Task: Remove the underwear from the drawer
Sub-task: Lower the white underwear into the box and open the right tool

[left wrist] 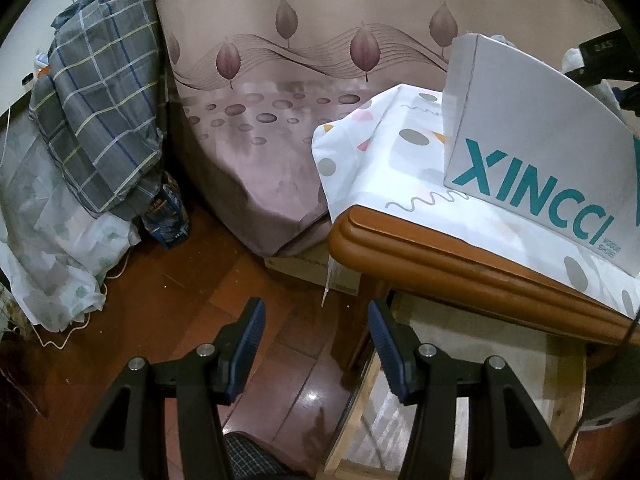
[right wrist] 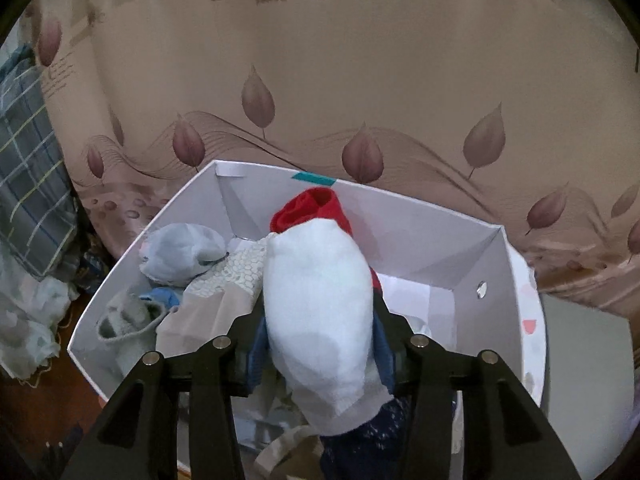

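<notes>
A rolled white bundle of underwear [right wrist: 320,320] is pinched between the blue pads of the right claw [right wrist: 320,344], its fingers [right wrist: 382,354] pressed against both sides of the cloth, directly above an open white cardboard box [right wrist: 460,256]. A red garment [right wrist: 312,206] is seen at the bundle's 12 o'clock, partly hidden behind it, while a dark blue patterned cloth [right wrist: 372,440] hangs at its 6 o'clock. Inside the box, a pale grey-blue roll [right wrist: 180,252] is lodged at the bundle's 9 o'clock, with a honeycomb-printed cloth [right wrist: 240,268] between the two and a grey sock-like piece [right wrist: 128,320] at about 8 o'clock. A beige curtain printed with leaves [right wrist: 360,80] is draped behind the box. In the left wrist view, the left claw [left wrist: 316,344] is held spread and empty over a glossy wooden floor [left wrist: 180,280], nothing between its blue-padded fingers [left wrist: 248,348]. At its 2 o'clock, the same box, lettered XINCCI in teal [left wrist: 532,152], is set on a dotted white cloth [left wrist: 384,152] spread across a wooden tabletop [left wrist: 420,252]. At 10 o'clock, a plaid grey-blue fabric [left wrist: 104,112] is heaped over a pale translucent sheet [left wrist: 52,232].
</notes>
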